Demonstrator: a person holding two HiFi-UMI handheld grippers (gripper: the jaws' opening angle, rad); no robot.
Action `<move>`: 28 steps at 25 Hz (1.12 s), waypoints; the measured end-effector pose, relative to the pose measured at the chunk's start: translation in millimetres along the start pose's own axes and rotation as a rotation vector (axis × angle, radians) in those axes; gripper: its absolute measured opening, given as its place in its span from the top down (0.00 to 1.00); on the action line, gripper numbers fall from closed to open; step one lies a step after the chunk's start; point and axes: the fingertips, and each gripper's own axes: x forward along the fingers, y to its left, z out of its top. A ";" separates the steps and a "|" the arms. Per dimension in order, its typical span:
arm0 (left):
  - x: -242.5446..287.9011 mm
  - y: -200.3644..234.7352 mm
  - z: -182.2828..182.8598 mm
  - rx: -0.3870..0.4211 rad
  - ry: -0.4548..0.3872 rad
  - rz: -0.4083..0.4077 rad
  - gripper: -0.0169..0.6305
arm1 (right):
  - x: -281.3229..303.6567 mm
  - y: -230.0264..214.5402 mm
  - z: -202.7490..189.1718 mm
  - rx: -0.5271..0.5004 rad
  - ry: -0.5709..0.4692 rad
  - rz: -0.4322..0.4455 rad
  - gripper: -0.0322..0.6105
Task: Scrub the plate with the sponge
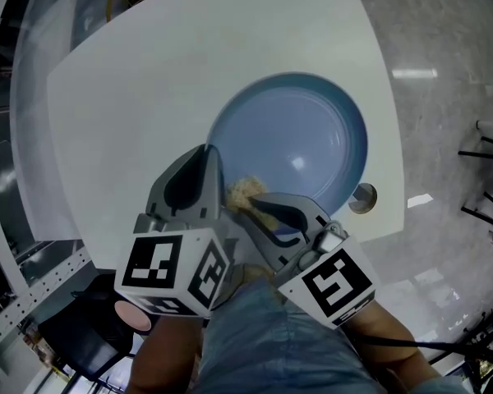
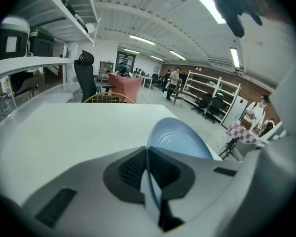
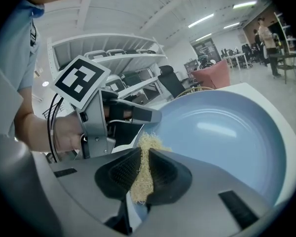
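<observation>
We have the left gripper [image 2: 148, 169] clenched on the near left rim of the blue plate [image 1: 292, 146], which lies over the near right part of the white table [image 1: 148, 80], close to its right edge. The right gripper [image 3: 144, 168] pinches the tan, stringy sponge [image 3: 147, 149] at the plate's near rim, just beside the left jaws. Our worry is the thin hold on the rim: a hard push with the sponge could twist the plate out of the jaws or slide it toward that edge. The sponge is thin too, so our jaw tips might scrape the plate, and the grippers could knock together.
</observation>
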 end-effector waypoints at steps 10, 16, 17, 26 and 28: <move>-5.4 -1.8 0.8 0.014 -0.005 -0.005 0.94 | -14.6 -4.5 -20.0 -0.015 0.077 -0.037 0.86; -8.6 -5.6 6.1 0.033 -0.018 -0.011 0.94 | -30.3 -18.3 -29.3 -0.002 0.116 -0.116 0.86; -9.1 -5.6 6.4 0.034 -0.018 -0.011 0.94 | -32.8 -20.9 -30.5 0.000 0.124 -0.131 0.86; -12.9 -5.7 5.9 0.043 -0.017 -0.015 0.94 | -54.9 -51.3 -38.2 0.026 0.170 -0.261 0.86; -14.5 -3.6 5.9 0.041 -0.018 -0.017 0.94 | -57.2 -58.2 -36.5 0.037 0.171 -0.291 0.87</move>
